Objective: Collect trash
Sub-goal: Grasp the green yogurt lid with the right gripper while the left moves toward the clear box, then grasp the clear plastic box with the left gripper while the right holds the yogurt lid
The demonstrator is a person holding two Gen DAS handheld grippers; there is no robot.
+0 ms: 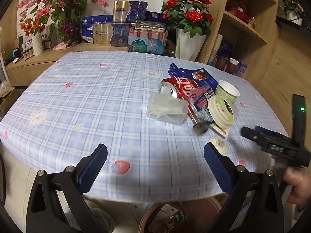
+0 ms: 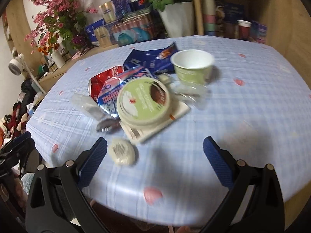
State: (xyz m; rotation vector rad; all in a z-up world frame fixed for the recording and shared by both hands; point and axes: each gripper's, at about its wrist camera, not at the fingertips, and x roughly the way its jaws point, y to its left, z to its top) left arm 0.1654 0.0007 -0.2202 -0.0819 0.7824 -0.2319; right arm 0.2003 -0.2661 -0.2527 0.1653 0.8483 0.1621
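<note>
On the blue plaid counter (image 1: 93,101), right of centre in the left wrist view, lies a cluster of trash. Items: a red soda can (image 1: 176,88) on its side; a clear plastic box (image 1: 167,109) holding white sticks, touching the can's near end; a dark blue wrapper (image 1: 198,75) behind the can; a pink and blue wrapper (image 1: 200,99) between can and lid; a green yogurt cup (image 1: 227,92), upright and open; a green yogurt lid (image 1: 220,112), tilted, resting on a white card (image 2: 155,128); a metal spoon (image 1: 200,127) with its bowl toward the camera; a small round white wad (image 1: 218,144) lying apart, nearest the counter edge.

Left gripper (image 1: 155,167): lower frame, jaws wide, holding nothing, over the bare near edge of the counter. Right gripper (image 2: 155,161): lower frame of the right wrist view, jaws wide, empty; the wad sits just beside its left pad. The right wrist view is motion-blurred.

Below the counter edge, bottom centre of the left view: a pinkish bin (image 1: 206,203) with wrappers inside. Background: boxes, a vase of red roses (image 1: 188,15), pink blossoms (image 1: 50,2), wooden shelves (image 1: 250,27).
</note>
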